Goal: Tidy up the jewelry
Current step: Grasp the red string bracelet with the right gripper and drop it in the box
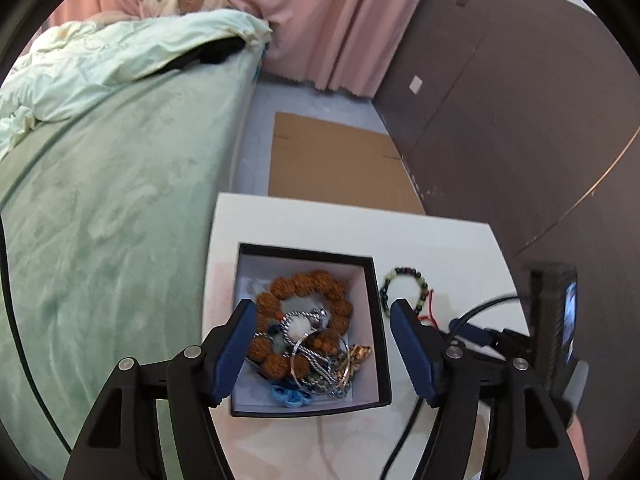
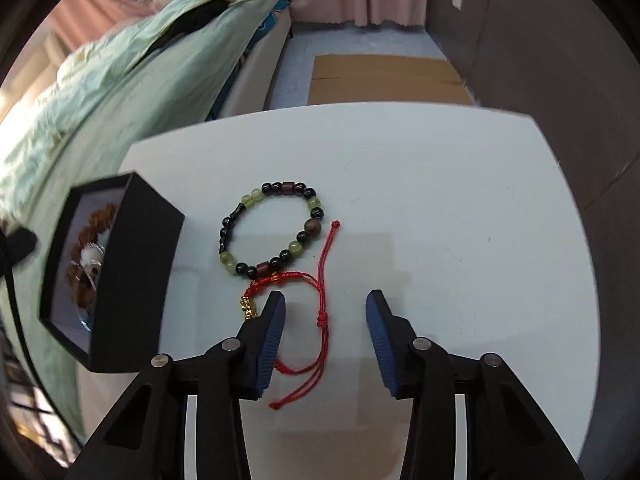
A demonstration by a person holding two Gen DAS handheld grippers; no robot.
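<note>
Hovering over the black box (image 1: 382,332) with jaws spread and empty, the left gripper (image 1: 324,354) seems done dropping jewelry inside; right of the box, the right gripper (image 2: 325,338) straddles the red cord bracelet (image 2: 320,312), jaws apart, apparently ready to pinch it.

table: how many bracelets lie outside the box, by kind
Beaded bracelet: 1
Red cord bracelet: 1
Total: 2, both on the white table beside the black box, in front of the right tongs.
</note>
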